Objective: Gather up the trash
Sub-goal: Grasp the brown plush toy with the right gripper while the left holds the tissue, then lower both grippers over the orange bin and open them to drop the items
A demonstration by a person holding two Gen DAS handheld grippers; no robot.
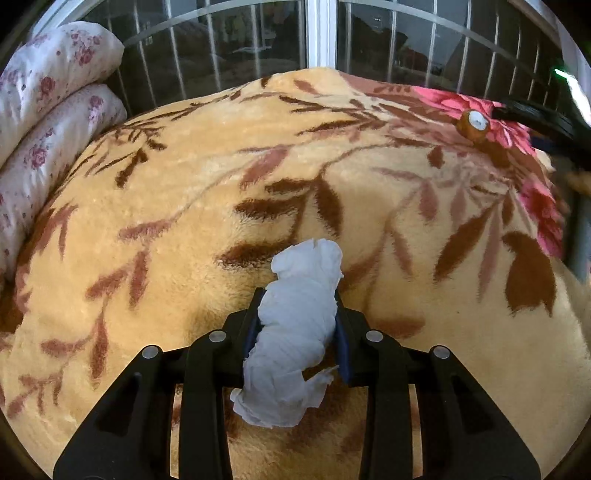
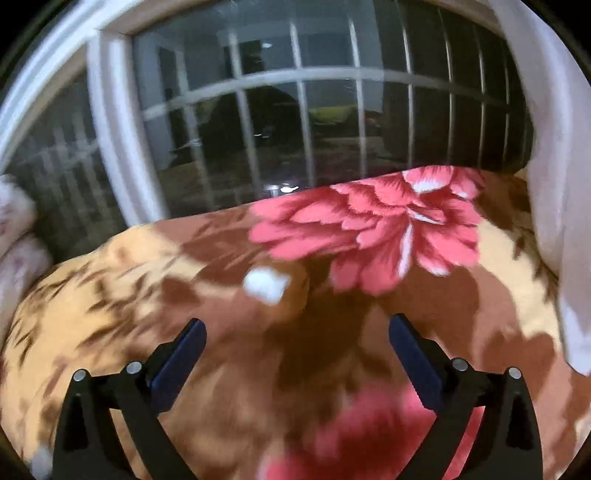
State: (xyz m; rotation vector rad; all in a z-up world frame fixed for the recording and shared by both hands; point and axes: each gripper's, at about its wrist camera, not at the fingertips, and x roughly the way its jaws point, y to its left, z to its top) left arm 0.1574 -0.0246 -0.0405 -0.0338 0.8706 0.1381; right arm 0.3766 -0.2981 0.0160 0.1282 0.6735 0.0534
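Note:
My left gripper [image 1: 298, 295] is shut on a crumpled white tissue [image 1: 295, 332], which sticks out past the fingertips and hangs below the jaws. Under it lies a tan plush blanket [image 1: 184, 184] with brown leaves and pink flowers. A small brown object with a white round end [image 1: 474, 124] lies on the blanket at the far right, beside a pink flower. In the blurred right wrist view the same white-ended object [image 2: 266, 283] lies just ahead and left of my right gripper [image 2: 295, 322], which is open wide with nothing between its fingers.
A folded floral quilt [image 1: 48, 110] is stacked at the blanket's left edge. A barred window [image 1: 321, 33] runs along the far side. A white curtain [image 2: 554, 184] hangs at the right. A black blurred shape [image 1: 535, 116] reaches in from the right edge beside the brown object.

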